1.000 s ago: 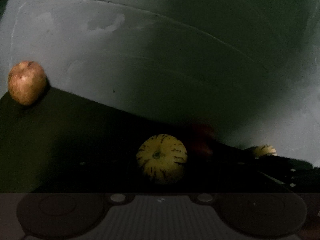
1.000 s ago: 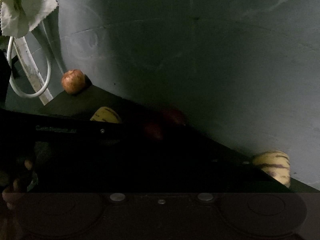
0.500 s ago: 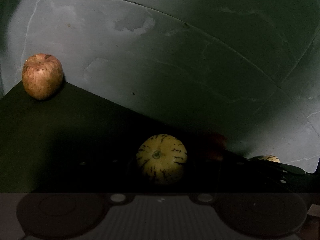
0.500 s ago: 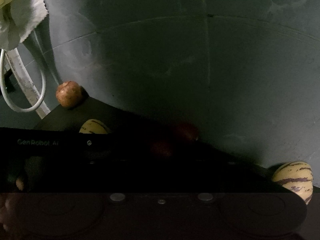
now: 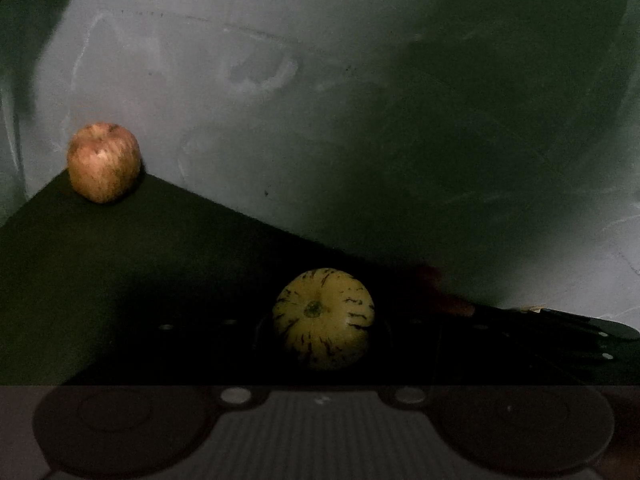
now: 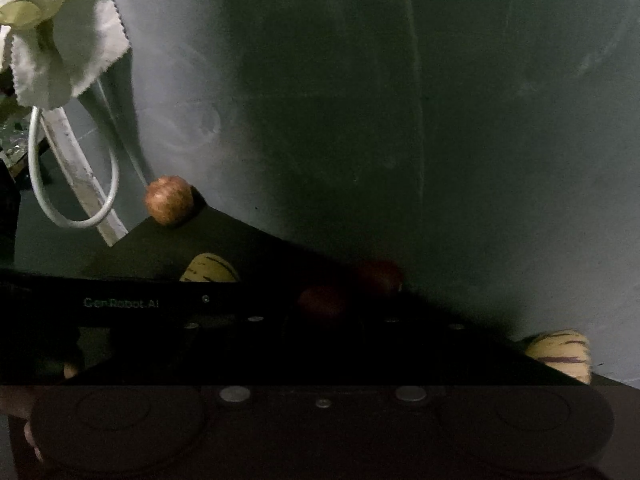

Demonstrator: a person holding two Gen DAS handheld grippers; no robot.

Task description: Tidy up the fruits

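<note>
The left gripper [image 5: 323, 334] pinches a yellow striped fruit [image 5: 323, 318], a round, smooth-skinned globe flecked with dark purple dashes, its stem scar facing the camera; the dark fingers either side of it are nearly lost in shadow. The right gripper [image 6: 322, 322] is closing its jaws, and a dark red fruit [image 6: 322, 300] lies in line between them, but in the gloom it cannot be told whether the pads touch it. A second red fruit [image 6: 380, 278], equally dim, sits just behind it at the back edge of the matte black bench [image 5: 120, 248], against the wall. A russet, speckled apple [image 5: 104, 162] stands upright at the bench's far left corner, touching the mottled grey plaster wall [image 5: 320, 100]. Another striped fruit [image 6: 560, 354], pale yellow with purple bands, rests at the bench's right edge near the wall. Seen from the right wrist, the left gripper's flat black body, lettered in pale type, crosses the foreground. Beyond the left corner hang a crumpled white cloth [image 6: 60, 52] with a pinked edge and a looped white cable [image 6: 72, 184].
</note>
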